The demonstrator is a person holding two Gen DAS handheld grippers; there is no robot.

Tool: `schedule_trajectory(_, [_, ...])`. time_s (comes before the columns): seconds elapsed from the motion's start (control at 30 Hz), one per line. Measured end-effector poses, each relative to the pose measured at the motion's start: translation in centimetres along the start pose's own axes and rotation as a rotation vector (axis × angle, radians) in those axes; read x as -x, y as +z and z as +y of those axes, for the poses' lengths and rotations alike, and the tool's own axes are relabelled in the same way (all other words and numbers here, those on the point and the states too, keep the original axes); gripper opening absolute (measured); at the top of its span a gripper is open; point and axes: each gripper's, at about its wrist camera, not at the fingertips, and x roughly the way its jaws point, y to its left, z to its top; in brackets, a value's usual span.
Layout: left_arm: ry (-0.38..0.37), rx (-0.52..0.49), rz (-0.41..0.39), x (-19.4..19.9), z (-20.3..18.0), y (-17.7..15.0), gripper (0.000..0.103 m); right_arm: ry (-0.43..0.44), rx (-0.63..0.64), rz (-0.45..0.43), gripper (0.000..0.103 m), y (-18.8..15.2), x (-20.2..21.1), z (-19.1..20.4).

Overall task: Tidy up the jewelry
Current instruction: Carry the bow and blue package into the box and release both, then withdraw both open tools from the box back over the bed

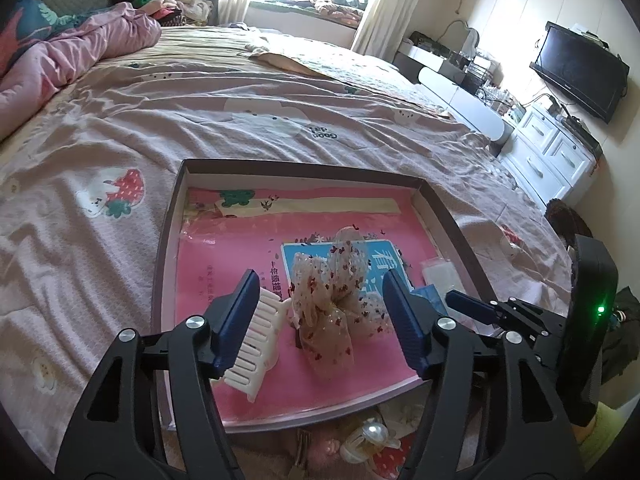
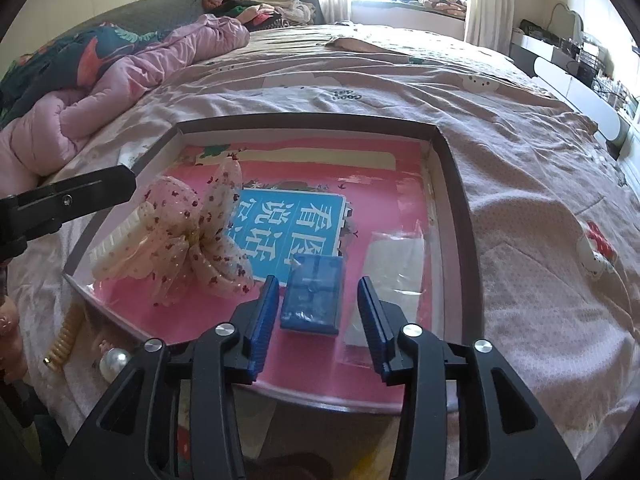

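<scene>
The bow hair clip (image 1: 332,300), with its white comb (image 1: 256,344) and spotted gauze, lies inside the shallow tray (image 1: 168,240) on the bed (image 1: 200,120), on the pink lining near the tray's front edge. Our left tongs (image 1: 320,320) stand spread around it: the comb rests against the left pad, the right pad is clear of the gauze, so nothing is pinched. We judge the clip is being set down here; to do it well we should lift the tongs straight off so the comb teeth do not snag and drag the bow.

Just beside it lies a small blue box (image 2: 314,300). Our right tongs (image 2: 318,320) are spread with both pads apart from its sides, not gripping it. Loose pieces, a pearl clip (image 2: 114,362) among them, wait on the bed before the tray.
</scene>
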Motion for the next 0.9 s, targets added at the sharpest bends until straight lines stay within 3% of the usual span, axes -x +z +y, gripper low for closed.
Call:
schedule_trajectory(0.2, [0.008, -0.001, -0.01, 0.8, -0.2, -0.2, 0.06, 0.014, -0.003, -0.026, 0.05, -0.3, 2.0, 0.0])
schedule_trajectory(0.4, [0.011, 0.002, -0.016, 1.6, -0.3, -0.4, 0.064, 0.023, -0.029, -0.079, 0.066, -0.3, 4.7, -0.5])
schedule_trajectory(0.47, [0.014, -0.005, -0.019, 1.9, -0.4, -0.5, 0.07, 0.024, -0.034, -0.093, 0.072, -0.4, 5.5, -0.5])
schedule_trajectory(0.5, [0.016, -0.007, -0.022, 2.2, -0.5, -0.6, 0.076, 0.022, -0.036, -0.096, 0.073, -0.4, 5.8, -0.5])
schedule_trajectory(0.73, [0.022, -0.038, -0.046, 4.1, -1.3, -1.1, 0.088, 0.025, -0.047, -0.133, 0.08, -0.7, 8.0, -0.6])
schedule_trajectory(0.9, [0.028, -0.045, -0.062, 5.3, -1.6, -1.3, 0.091, 0.026, -0.046, -0.153, 0.081, -0.9, 9.4, -0.5])
